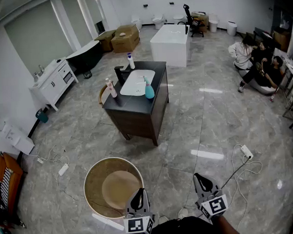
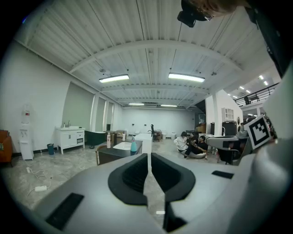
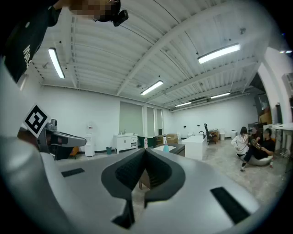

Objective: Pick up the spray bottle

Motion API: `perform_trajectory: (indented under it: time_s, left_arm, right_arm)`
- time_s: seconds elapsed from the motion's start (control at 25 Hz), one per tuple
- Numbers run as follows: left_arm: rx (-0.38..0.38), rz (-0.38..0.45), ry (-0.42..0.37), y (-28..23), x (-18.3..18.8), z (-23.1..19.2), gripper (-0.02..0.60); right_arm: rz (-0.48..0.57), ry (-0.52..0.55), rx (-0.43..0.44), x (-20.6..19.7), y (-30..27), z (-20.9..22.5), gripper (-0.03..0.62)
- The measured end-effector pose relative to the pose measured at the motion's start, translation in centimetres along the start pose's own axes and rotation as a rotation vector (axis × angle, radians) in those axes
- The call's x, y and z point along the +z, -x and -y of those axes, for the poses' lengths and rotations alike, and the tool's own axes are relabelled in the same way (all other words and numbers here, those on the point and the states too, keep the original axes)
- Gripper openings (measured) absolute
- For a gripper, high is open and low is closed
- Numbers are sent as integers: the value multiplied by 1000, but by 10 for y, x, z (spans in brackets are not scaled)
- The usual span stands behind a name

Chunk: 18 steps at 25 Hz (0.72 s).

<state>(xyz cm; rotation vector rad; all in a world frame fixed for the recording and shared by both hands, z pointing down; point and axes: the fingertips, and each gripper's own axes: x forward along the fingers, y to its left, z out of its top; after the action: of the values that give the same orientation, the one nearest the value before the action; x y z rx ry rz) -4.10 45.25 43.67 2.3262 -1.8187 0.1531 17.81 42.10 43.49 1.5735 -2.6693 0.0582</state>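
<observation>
The teal spray bottle (image 1: 149, 89) stands upright on the dark vanity cabinet (image 1: 153, 107), at the right rim of its white sink (image 1: 136, 83). It shows small and far off in the left gripper view as the spray bottle (image 2: 133, 146) and in the right gripper view as the spray bottle (image 3: 166, 147). My left gripper (image 1: 138, 195) and right gripper (image 1: 202, 180) are low at the near edge of the head view, well short of the cabinet. Both are shut with nothing in them, and the left gripper (image 2: 149, 156) and right gripper (image 3: 145, 150) point toward the vanity.
A pink-capped bottle (image 1: 111, 87), a white bottle (image 1: 131, 61) and a black faucet (image 1: 119, 73) share the vanity top. A round tan tub (image 1: 113, 186) sits on the floor by my left gripper. A power strip and cable (image 1: 246, 153) lie right. People (image 1: 255, 64) sit far right.
</observation>
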Motion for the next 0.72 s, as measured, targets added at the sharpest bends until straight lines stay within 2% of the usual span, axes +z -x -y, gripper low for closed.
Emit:
perform_trajectory:
  time_s: [0.32,0.72]
  left_arm:
    - [17,-6,-14,-7,-6,9,32]
    - [36,-31,18,-27,-24,27,32]
  right_arm:
    - [5,3,17,1,1,11,-6]
    - [8,-34,34,-11,-17,39,-5]
